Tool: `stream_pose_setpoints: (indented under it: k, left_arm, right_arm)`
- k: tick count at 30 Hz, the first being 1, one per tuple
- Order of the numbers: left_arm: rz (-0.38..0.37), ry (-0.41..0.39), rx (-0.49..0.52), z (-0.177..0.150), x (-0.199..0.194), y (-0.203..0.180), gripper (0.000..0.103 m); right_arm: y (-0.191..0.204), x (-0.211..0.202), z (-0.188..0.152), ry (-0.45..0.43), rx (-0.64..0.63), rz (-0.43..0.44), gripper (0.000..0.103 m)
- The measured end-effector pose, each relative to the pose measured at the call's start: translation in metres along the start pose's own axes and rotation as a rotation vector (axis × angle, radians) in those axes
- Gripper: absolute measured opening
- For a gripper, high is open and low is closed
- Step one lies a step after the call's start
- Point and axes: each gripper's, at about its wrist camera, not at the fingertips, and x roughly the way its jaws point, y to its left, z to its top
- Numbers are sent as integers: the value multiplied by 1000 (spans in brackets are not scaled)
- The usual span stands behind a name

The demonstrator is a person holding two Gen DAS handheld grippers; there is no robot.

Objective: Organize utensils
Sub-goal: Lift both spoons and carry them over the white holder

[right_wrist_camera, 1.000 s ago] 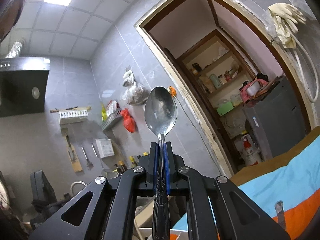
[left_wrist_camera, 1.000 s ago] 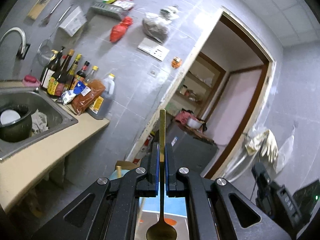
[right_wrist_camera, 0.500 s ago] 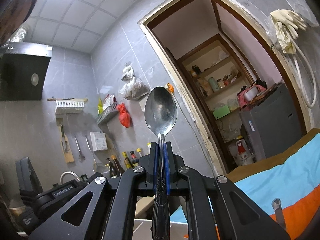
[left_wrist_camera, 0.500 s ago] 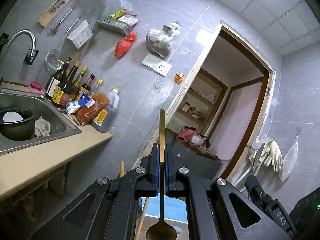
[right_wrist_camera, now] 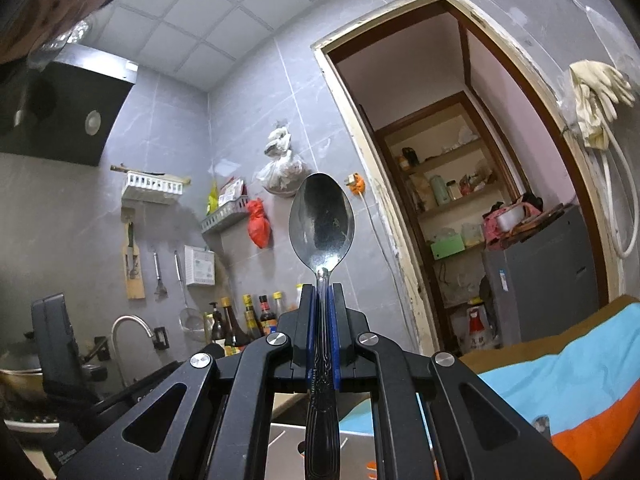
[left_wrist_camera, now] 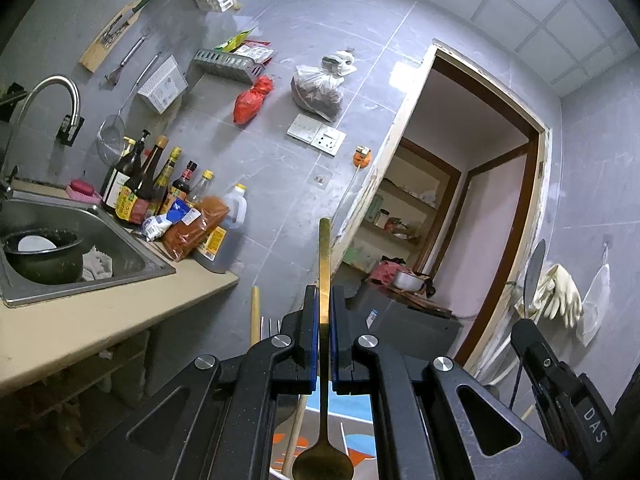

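Both hands had sunk a little. The left claw [left_wrist_camera: 324, 338] stayed clamped on the gold spoon [left_wrist_camera: 323, 456], and the right claw [right_wrist_camera: 323, 334] on the silver spoon [right_wrist_camera: 322, 224]. Both spoons looked light, stiff and slippery, so the handle between the pads seemed the best hold.

Two gripper-mounted views, shared doorway [left_wrist_camera: 472, 208]

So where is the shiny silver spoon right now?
The silver spoon is in the right wrist view, clamped upright in the shut jaws of the right gripper, with its bowl sticking up in front of the grey tiled wall, just left of the doorway.

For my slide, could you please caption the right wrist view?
Right gripper clamps a steel spoon, bowl forward, in a kitchen.
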Motion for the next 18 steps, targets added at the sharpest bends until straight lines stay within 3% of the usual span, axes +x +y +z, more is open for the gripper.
stream_pose_setpoints:
  k: [18]
  left_arm:
    - [18,8,30,-17,-2,-3,2]
  right_arm:
    - [-7,4,-19,52,28,-11,4]
